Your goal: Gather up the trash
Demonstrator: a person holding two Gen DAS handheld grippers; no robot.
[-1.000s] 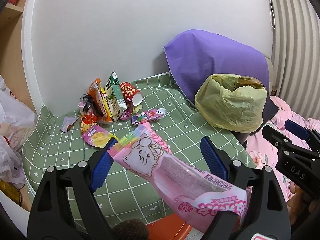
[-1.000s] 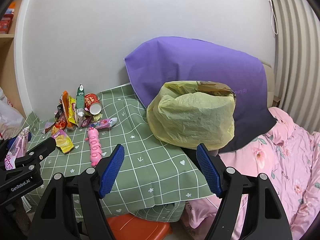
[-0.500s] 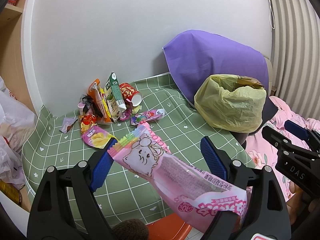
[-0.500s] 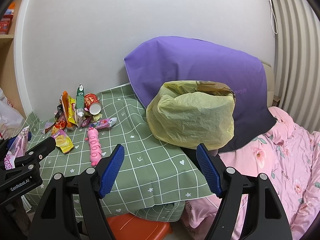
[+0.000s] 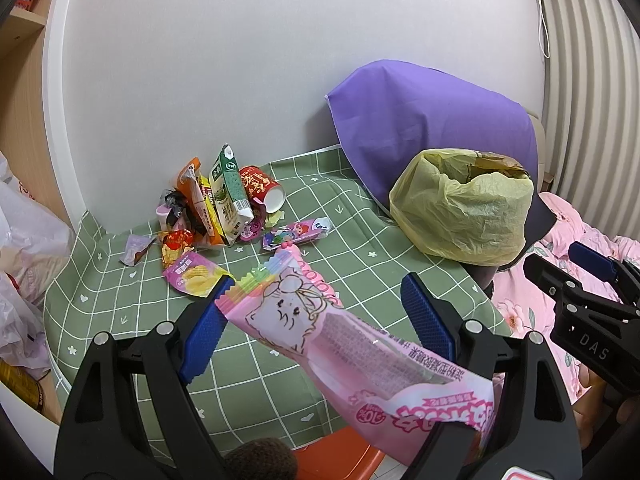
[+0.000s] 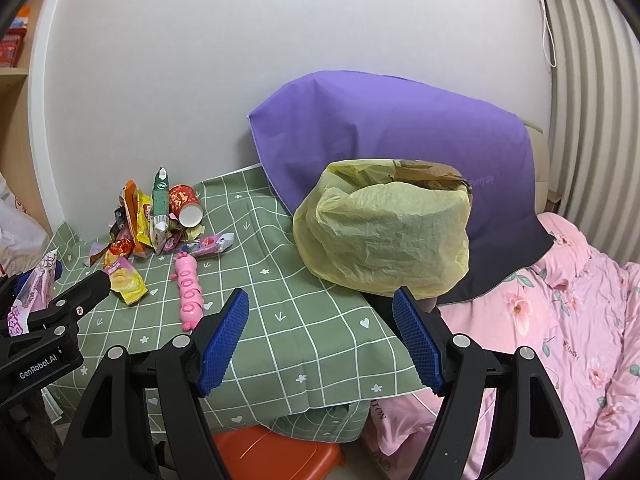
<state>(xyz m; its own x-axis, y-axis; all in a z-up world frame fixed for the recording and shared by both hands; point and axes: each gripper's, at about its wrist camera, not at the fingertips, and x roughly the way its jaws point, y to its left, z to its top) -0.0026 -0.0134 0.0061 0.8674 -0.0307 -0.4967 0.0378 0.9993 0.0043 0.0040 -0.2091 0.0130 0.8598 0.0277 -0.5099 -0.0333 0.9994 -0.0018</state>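
Note:
A long pink snack wrapper (image 5: pixel 344 344) with a cartoon face lies slantwise across my left gripper (image 5: pixel 320 320), whose jaws stand wide apart; what holds it is not visible. The wrapper's end also shows in the right wrist view (image 6: pixel 34 292). A yellow trash bag (image 6: pixel 384 232) stands open-topped at the table's right edge against a purple cushion (image 6: pixel 400 132). My right gripper (image 6: pixel 320 336) is open and empty, short of the bag. A trash pile (image 5: pixel 224 204) with a green carton and red cup lies at the back left. A pink caterpillar toy (image 6: pixel 189 286) lies on the table.
The green checked tablecloth (image 6: pixel 304 320) covers the table. A pink floral quilt (image 6: pixel 560 320) lies to the right. An orange stool (image 6: pixel 272 452) sits under the table's front edge. White plastic bags (image 5: pixel 24 248) hang at the left.
Both grippers have drifted very slightly; the wrapper stays in the same place across the left gripper. Nothing was taken or let go.

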